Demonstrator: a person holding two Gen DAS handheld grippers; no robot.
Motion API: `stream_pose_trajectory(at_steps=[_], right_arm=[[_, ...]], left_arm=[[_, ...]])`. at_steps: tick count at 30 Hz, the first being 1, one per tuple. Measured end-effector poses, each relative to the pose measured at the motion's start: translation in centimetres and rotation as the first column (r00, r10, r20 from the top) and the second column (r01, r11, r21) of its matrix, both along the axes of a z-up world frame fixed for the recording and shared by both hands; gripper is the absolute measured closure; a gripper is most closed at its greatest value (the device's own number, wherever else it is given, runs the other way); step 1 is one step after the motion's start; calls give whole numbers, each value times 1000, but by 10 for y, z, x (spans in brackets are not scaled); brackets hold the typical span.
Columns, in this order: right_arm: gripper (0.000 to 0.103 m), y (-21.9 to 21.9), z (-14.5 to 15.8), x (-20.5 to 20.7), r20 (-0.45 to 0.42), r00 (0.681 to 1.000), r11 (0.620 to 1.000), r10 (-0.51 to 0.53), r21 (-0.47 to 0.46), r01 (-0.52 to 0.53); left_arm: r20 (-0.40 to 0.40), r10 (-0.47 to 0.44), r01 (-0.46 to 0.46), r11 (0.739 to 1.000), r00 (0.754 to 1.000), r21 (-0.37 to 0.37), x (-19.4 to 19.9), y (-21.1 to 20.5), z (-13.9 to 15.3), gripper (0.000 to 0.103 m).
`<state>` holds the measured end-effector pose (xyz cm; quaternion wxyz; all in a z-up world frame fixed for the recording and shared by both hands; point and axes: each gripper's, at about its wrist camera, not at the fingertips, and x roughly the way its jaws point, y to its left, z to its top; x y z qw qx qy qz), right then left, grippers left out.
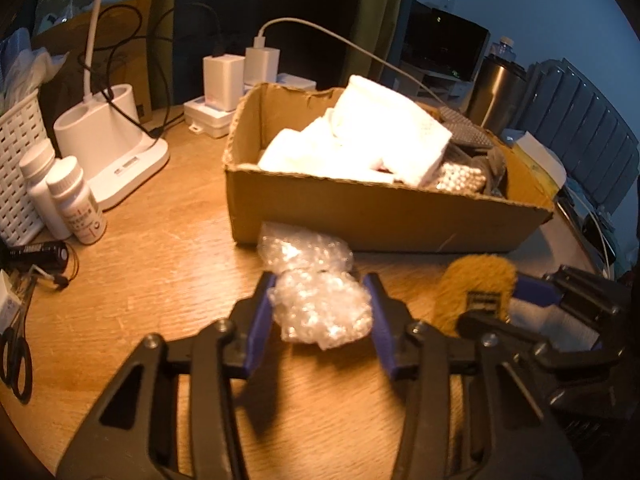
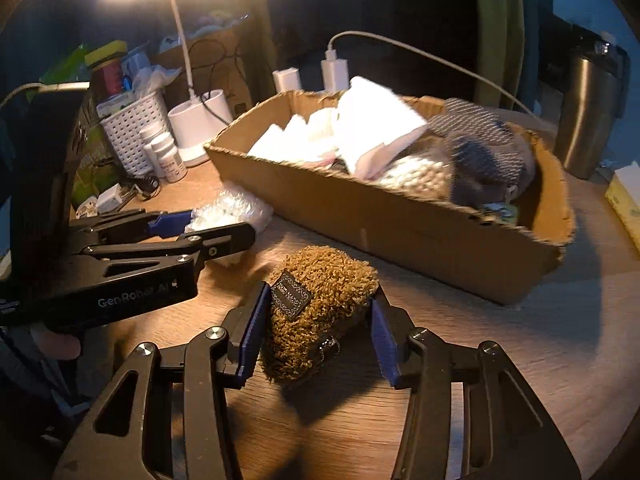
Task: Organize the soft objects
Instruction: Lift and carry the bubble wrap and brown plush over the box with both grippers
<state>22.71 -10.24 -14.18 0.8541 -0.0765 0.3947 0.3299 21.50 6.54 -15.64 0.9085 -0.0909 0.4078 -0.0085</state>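
Left gripper: its blue pads sit on both sides of a crumpled wad of bubble wrap, touching or nearly so; I judge it a light pinch, though the wad rests on the desk.
Right gripper: fingers straddle the brown fuzzy pouch; the left pad touches the pouch, the right pad shows a small gap, so the grip looks not yet complete.
Where the task things lie: both pieces sit on the desk just in front of the near long wall of the cardboard box, bubble wrap toward its left corner, pouch further right.
Risk, bubble wrap: the wad is slick and springy; a shallow pinch could let it slip out on the way over the wall.
Risk, pouch: plush compresses; a loose close could drop it, or its small metal chain could snag a pad.
Risk, grippers: the two tools work close together and could knock each other when lifting.
Risk, box: a low carry could catch the ragged wall and shove the box toward the white lamp base.
Box contents: folded white cloths at the left end, dark patterned fabric at the right, a white beaded piece between them.
White lattice basket: at the desk's left edge; it holds assorted clutter I cannot identify, with two white pill bottles standing just beside it.
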Motion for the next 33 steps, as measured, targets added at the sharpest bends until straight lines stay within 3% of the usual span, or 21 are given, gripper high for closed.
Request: stream_pose_trajectory(at_steps=[19, 33], right_arm=[[53, -23, 35, -13, 121, 992, 999, -45, 20, 43], [53, -41, 77, -34, 238, 968, 996, -86, 46, 77]], left_arm=[[124, 4, -2, 1000, 992, -13, -42, -7, 38, 60], [292, -13, 17, 1000, 956, -9, -74, -22, 84, 60]])
